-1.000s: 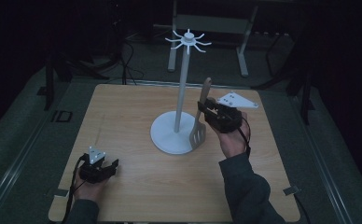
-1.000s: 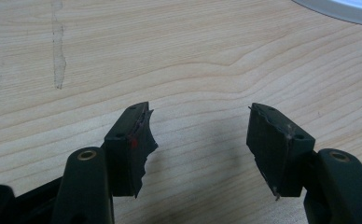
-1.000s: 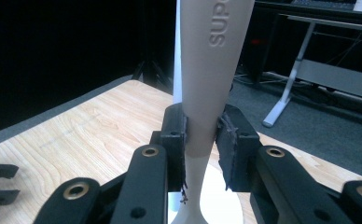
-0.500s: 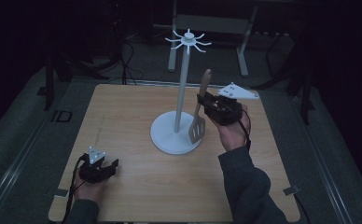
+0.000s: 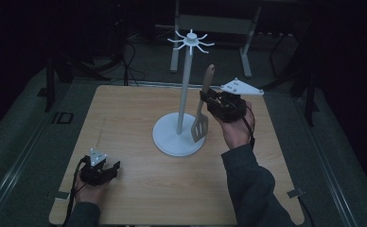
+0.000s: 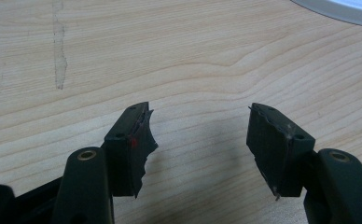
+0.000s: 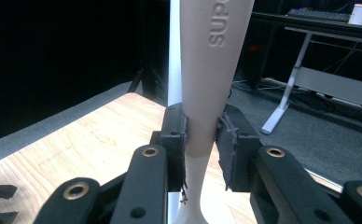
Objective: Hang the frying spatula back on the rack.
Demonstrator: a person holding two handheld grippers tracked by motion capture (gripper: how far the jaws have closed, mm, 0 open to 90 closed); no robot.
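Note:
A beige slotted spatula [image 5: 203, 109] hangs upright in my right gripper [image 5: 209, 98], handle up and blade just over the stand's round base [image 5: 172, 142]. My right gripper [image 7: 201, 135] is shut on the spatula's handle [image 7: 207, 56], with the white pole directly behind it. The white hook stand [image 5: 186, 90] rises from the middle of the table, its ring of hooks [image 5: 190, 40] at the top. My left gripper [image 5: 107, 169] rests low at the table's front left, open. In its own view the left gripper [image 6: 200, 140] holds nothing over bare wood.
The wooden table [image 5: 125, 118] has dark floor all around it. A white desk frame [image 5: 248, 28] stands behind the table. The edge of the stand's base [image 6: 342, 9] is ahead of my left gripper.
My right gripper has lifted the spatula higher and carried it slightly back, alongside the pole. The left gripper has stayed in place.

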